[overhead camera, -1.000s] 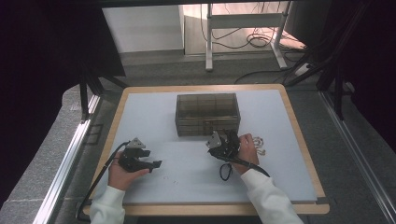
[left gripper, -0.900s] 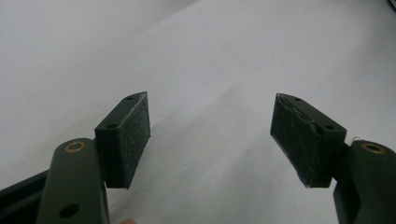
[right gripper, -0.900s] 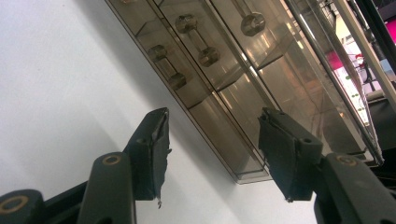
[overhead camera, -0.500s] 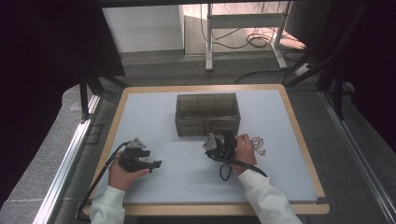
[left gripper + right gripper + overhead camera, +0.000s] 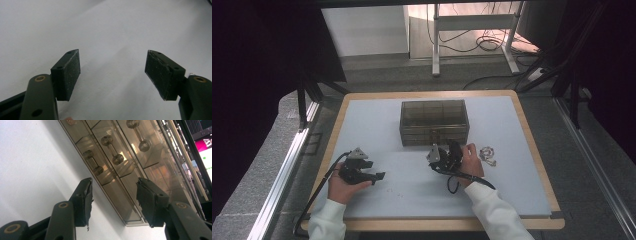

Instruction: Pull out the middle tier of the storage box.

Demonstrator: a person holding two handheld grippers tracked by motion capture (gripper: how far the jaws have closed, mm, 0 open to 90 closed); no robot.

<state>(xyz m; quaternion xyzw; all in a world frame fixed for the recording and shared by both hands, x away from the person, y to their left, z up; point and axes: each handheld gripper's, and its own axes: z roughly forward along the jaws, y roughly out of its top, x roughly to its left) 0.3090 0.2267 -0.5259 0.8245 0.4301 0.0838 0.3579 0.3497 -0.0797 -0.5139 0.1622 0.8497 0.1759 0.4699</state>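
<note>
Smoked clear drawer box (image 5: 434, 122) just ahead of my right gripper (image 5: 113, 200), front edge between its tips, untouched; jaws spread, just been closing slightly. I count three dumbbell-shaped handles (image 5: 112, 149), three top compartments. One metal trinket (image 5: 487, 155) beside right hand. My left gripper (image 5: 112, 72) spread over bare pale-blue mat (image 5: 377, 120), wood-rimmed table, cables on floor beyond.

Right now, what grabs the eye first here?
The smoky clear drawer box at the middle of the white mat, its bar handles showing close up in the right gripper view. The right gripper sits just in front of it, jaws apart with nothing between them and just closing a little. The left gripper rests open at the mat's near left; small metal bits lie to the right.
</note>
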